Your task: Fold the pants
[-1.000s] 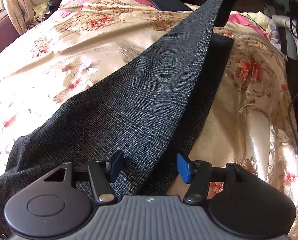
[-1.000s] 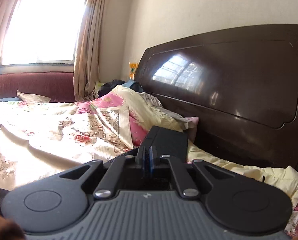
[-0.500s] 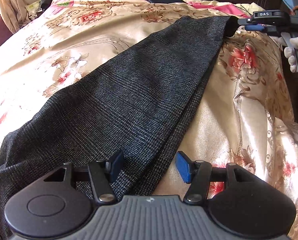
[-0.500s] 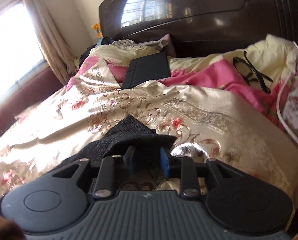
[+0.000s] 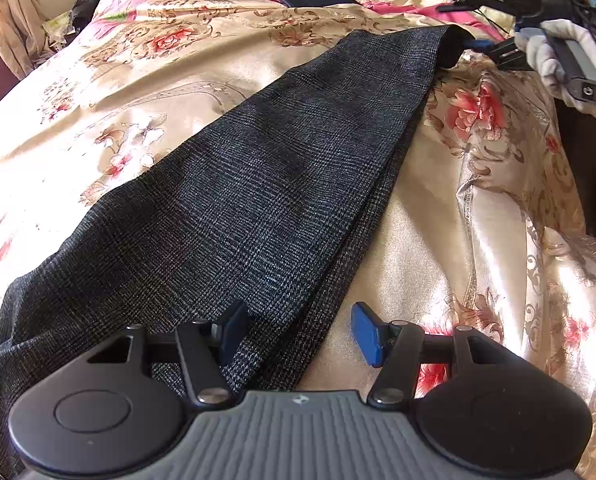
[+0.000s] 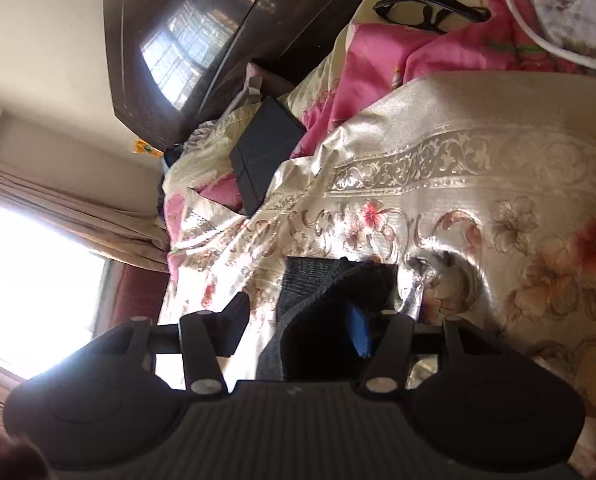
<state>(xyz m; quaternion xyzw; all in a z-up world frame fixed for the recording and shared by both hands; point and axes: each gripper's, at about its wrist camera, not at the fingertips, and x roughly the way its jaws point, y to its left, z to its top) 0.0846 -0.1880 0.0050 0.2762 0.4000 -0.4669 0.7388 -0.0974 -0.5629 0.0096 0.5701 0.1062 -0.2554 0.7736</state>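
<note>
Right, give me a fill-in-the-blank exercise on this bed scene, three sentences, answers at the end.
1. The dark grey pants lie stretched out on a ____-patterned bedspread.
2. A pair of black ____ rests on the bedding near the headboard.
3. The right hand-held gripper has just been opening, and both hand-held grippers, the left too, now stand ____ around the fabric.

Missing words: floral; glasses; open
</note>
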